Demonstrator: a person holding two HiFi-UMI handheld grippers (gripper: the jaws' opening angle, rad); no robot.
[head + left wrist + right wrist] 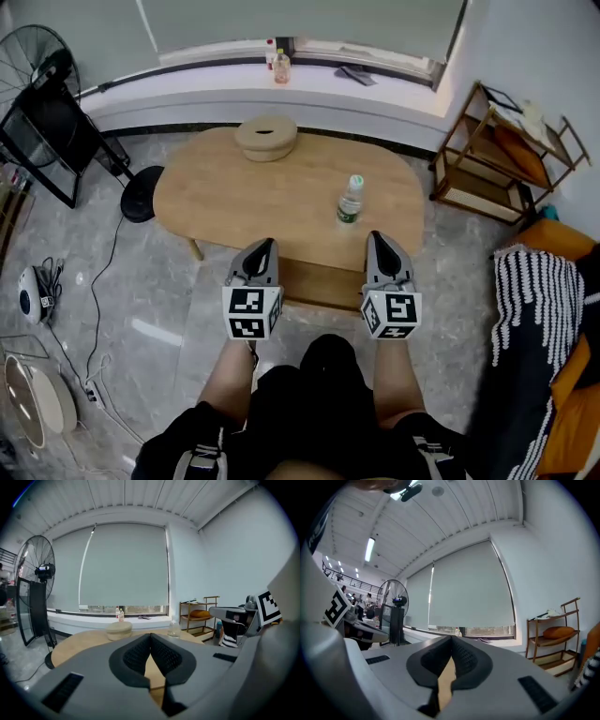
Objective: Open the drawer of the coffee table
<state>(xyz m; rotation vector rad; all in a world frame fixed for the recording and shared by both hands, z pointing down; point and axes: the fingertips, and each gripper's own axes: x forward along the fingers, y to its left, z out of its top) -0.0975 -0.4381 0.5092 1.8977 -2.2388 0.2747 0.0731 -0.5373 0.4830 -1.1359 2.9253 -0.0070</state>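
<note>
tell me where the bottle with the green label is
In the head view the bottle stands upright on the right half of the coffee table, just beyond the right gripper.

**Left gripper shut, looking across the table**

The left gripper point(150, 638) is holding its jaws pressed together, ribbed pads meeting with nothing between them. Beyond the tips, the wooden coffee table point(82, 644) is stretching away. A round lidded box point(118, 631) is sitting on its far side, and a clear water bottle point(174, 630) is standing upright to the right of it. A tall fan point(35, 573) is standing at the left. The window blind point(124, 564) is hanging drawn behind, with small bottles point(119, 614) lining the sill. A wooden shelf point(199, 616) is showing further right, and a marker cube point(268, 606) is poking in at the edge.
</note>
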